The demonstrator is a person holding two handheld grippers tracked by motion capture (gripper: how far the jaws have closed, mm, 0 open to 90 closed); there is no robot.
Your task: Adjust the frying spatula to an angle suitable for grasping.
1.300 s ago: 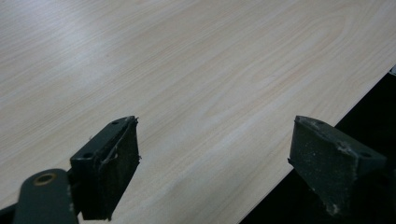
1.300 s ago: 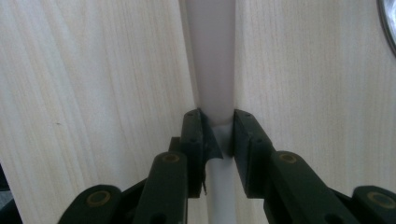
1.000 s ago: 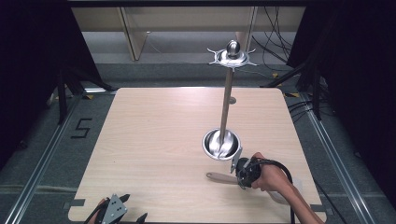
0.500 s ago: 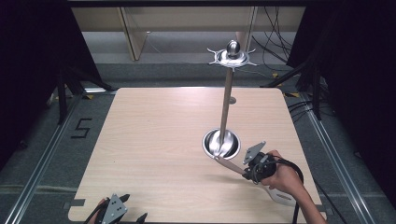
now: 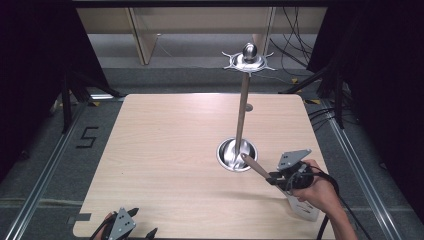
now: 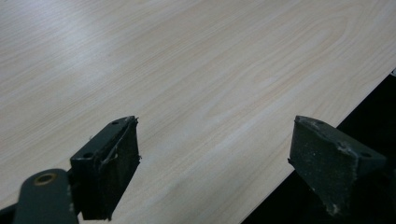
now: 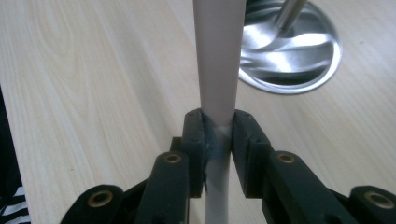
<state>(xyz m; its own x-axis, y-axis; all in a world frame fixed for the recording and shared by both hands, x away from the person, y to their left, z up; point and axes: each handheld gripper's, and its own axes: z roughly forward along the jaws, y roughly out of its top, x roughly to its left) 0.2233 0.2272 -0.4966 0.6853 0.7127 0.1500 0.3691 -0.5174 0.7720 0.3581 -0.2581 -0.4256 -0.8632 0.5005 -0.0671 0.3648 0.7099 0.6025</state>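
Observation:
A stand rises from the table: a round shiny metal base, a thin wooden pole and a metal crown with a ball on top. My right gripper sits at the right front, shut on a wooden stick whose far end reaches the base's rim. In the right gripper view the jaws clamp the pale stick, with the base just beyond. My left gripper rests open at the table's front left edge; nothing lies between its fingers.
A white tag-like piece lies under the person's right hand near the front right corner. A small knob sits on the table behind the pole. Shelving legs and cables stand beyond the far edge.
My right gripper has lifted the stick from lying flat in front of the base, moved right, and swung it so its far end points at the base's rim. The left gripper stayed put.

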